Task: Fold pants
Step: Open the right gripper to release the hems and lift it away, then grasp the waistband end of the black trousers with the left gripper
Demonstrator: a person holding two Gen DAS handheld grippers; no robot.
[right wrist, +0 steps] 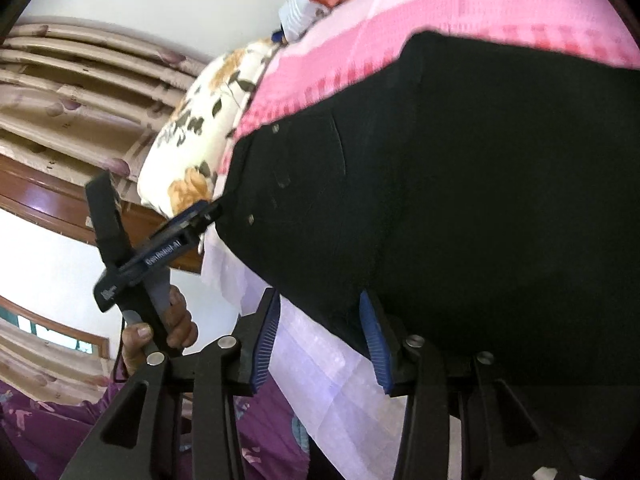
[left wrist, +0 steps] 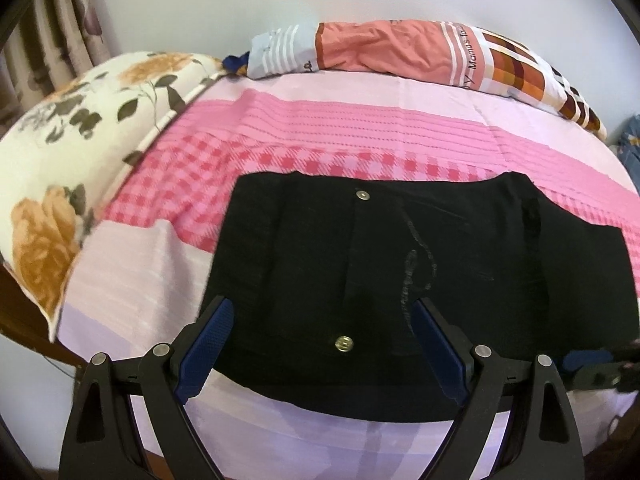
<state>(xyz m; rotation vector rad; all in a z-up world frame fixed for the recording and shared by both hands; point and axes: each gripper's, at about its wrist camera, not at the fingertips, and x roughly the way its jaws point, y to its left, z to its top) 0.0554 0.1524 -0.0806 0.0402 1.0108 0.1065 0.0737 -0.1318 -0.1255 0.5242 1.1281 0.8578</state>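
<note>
Black pants [left wrist: 400, 260] lie flat on the pink bed sheet [left wrist: 280, 132], with two metal buttons showing on them. My left gripper [left wrist: 322, 312] is open, its blue pads just above the near edge of the pants, holding nothing. In the right wrist view the pants [right wrist: 460, 200] fill the right side. My right gripper [right wrist: 318, 306] is open at the near edge of the pants, its right pad against the cloth. The left gripper also shows in the right wrist view [right wrist: 208, 212], held by a hand at the pants' left corner.
A floral pillow [left wrist: 80, 132] lies at the bed's left. A rolled orange and checked blanket [left wrist: 420, 56] lies along the far edge by the white wall. Curtains [right wrist: 80, 92] and a wooden bed frame [right wrist: 52, 204] stand to the left. The person's purple clothing [right wrist: 60, 420] is below.
</note>
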